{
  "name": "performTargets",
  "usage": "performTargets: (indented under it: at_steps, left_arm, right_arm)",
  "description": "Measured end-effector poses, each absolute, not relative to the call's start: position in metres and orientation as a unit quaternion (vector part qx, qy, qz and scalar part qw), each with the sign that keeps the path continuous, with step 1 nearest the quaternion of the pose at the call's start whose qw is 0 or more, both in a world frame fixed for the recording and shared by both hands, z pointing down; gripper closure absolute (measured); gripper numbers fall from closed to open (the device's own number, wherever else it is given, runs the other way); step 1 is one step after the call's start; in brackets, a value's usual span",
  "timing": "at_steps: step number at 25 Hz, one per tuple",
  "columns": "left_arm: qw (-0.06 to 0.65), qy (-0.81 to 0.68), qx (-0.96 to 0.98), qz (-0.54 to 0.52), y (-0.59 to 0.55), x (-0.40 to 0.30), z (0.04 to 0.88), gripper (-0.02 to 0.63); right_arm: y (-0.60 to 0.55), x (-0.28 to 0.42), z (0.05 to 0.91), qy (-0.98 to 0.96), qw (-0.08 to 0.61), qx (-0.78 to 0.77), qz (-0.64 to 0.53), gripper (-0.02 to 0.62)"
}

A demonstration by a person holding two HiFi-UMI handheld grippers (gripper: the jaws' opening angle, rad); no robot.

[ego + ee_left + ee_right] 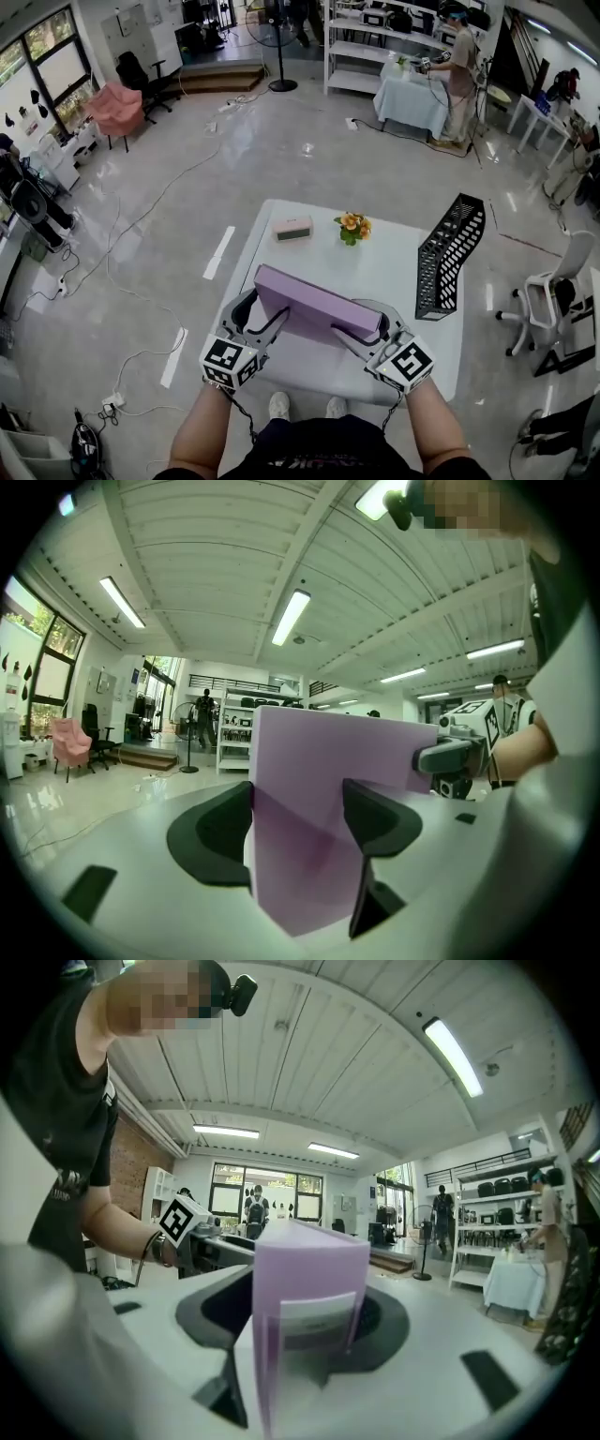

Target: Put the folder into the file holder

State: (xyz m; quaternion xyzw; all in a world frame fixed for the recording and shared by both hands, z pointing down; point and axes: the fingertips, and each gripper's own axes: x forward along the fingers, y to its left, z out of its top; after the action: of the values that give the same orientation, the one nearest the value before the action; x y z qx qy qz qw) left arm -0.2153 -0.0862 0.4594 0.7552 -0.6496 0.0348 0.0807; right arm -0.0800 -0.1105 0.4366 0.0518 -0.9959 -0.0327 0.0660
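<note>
L gripper (265,315) & R gripper (367,334) each clamp an end of folder (314,305), tilted above table (309,255). File holder (450,255) at 2 o'clock. Risk: uneven swing twists folder, corner snags mesh rim.

Head view looks steeply down on the table (398,267); gripper views, close and level at 7 and 5 o'clock, share the folder (314,305).

The person wears a black short-sleeved top (319,461) and white shoes (279,405). The white-bodied left gripper (263,317) and right gripper (368,330) have curved black jaws and cubes with black-and-white square markers. A thin dark cable (240,409) hangs from each.
</note>
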Motion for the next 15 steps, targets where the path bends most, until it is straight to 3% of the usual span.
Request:
performTargets:
  at_steps: [15]
  left_arm:
    - [0.084, -0.694, 0.714, 0.032, -0.074, -0.209, 0.458, 0.301]
  right_arm:
    - [-0.1, -0.074, 0.436, -0.996, 0.06, 0.03, -0.067, 0.413]
